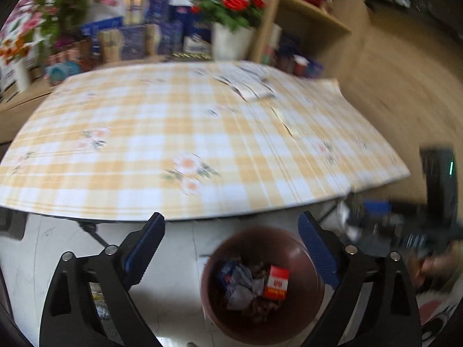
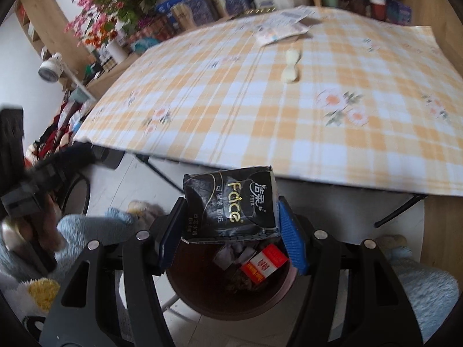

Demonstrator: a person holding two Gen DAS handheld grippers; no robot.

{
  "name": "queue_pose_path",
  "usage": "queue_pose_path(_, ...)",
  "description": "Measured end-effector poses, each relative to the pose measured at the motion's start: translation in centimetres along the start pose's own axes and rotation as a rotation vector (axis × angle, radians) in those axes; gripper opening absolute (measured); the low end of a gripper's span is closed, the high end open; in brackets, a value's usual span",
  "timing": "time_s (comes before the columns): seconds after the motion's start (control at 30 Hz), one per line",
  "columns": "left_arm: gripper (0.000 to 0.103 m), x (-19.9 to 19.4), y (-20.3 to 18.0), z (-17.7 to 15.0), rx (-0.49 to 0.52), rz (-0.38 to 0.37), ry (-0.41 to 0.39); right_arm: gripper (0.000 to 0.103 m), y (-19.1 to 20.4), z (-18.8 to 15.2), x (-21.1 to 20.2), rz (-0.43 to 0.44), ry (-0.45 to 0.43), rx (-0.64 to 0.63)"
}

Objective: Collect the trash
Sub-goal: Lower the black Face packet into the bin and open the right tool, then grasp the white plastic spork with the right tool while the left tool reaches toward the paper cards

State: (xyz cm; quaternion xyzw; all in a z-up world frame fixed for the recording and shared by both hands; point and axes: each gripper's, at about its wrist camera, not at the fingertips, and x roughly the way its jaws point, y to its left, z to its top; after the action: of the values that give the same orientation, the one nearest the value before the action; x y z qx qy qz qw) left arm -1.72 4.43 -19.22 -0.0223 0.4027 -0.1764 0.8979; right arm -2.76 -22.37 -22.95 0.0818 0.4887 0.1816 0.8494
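The checked tablecloth fills the upper half of both wrist views, and you have papers and a small pale scrap left on it near the top of the right view. Below its edge, at lower centre, the brown bin sits on the floor with a red carton and crumpled wrappers inside. Your right gripper is clamped on a black tissue pack, held directly above the bin's mouth. Your left gripper stands wide apart with nothing between its pads.

The pack looks nearly as wide as the opening seen past it, so releasing off-centre could catch the rim and drop it on the floor. Your left hand is close at far left; watch for a knock.
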Motion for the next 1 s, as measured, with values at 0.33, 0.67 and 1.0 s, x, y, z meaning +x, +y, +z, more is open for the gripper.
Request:
queue_pose_path(0.33, 0.094, -2.3, 3.9, 0.1, -0.142, 0.103, -0.06, 0.063, 1.8, -1.8, 4.8, 0.038, 0.167, -0.046)
queue_pose_path(0.67, 0.094, -1.7, 5.2, -1.2, -0.193, 0.128, -0.032, 0.082, 2.0, -2.4, 6.9, 0.035, 0.262, -0.057)
queue_pose_path(1.0, 0.094, -1.0, 5.3, -0.6, -0.211, 0.128, -0.029, 0.078, 1.3, 1.1, 3.6, 0.022, 0.104, -0.059)
